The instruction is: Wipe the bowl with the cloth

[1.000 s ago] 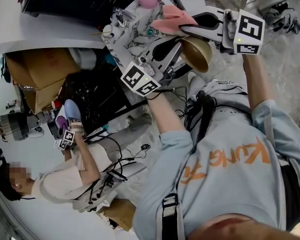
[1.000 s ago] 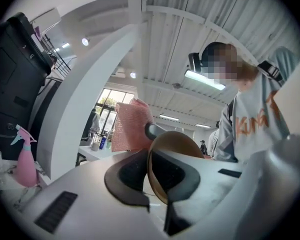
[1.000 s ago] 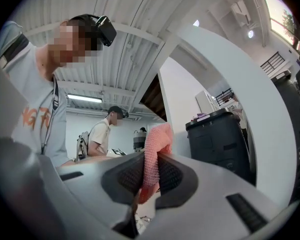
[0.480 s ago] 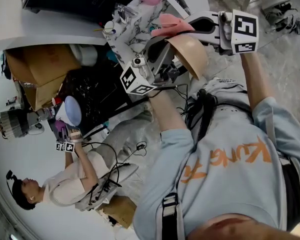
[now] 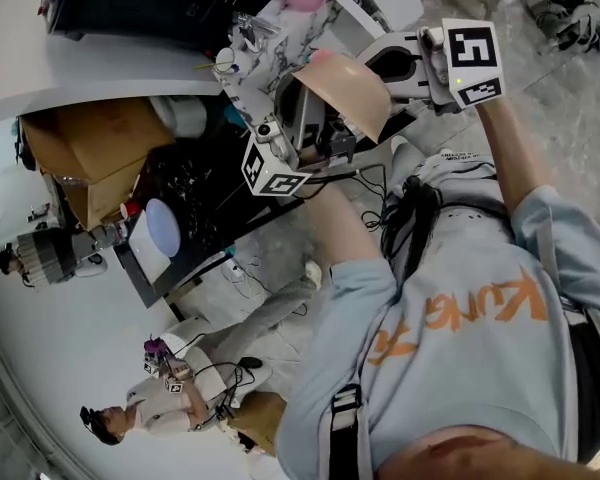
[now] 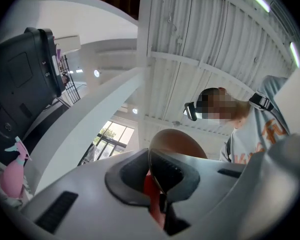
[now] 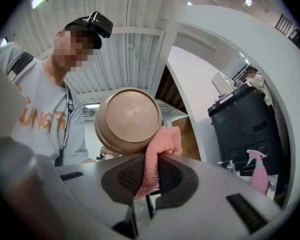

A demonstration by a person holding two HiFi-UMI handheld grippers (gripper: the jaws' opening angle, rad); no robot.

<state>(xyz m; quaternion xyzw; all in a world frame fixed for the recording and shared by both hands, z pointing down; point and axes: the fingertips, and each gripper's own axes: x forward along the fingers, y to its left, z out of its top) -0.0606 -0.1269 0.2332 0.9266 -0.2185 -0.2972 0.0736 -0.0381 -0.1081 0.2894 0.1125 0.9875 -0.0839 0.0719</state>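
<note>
orange print "UNG F" read on grey T-shirt (image 7: pixel 37 121), partly cut off, nothing else legible

Your left gripper (image 5: pixel 302 98) is clamped on the rim of the bowl (image 5: pixel 345 93), tilted upward. Your right gripper (image 5: pixel 385 63), just beside the bowl, pinches the cloth (image 7: pixel 157 154), and both your forearms are raised.
</note>
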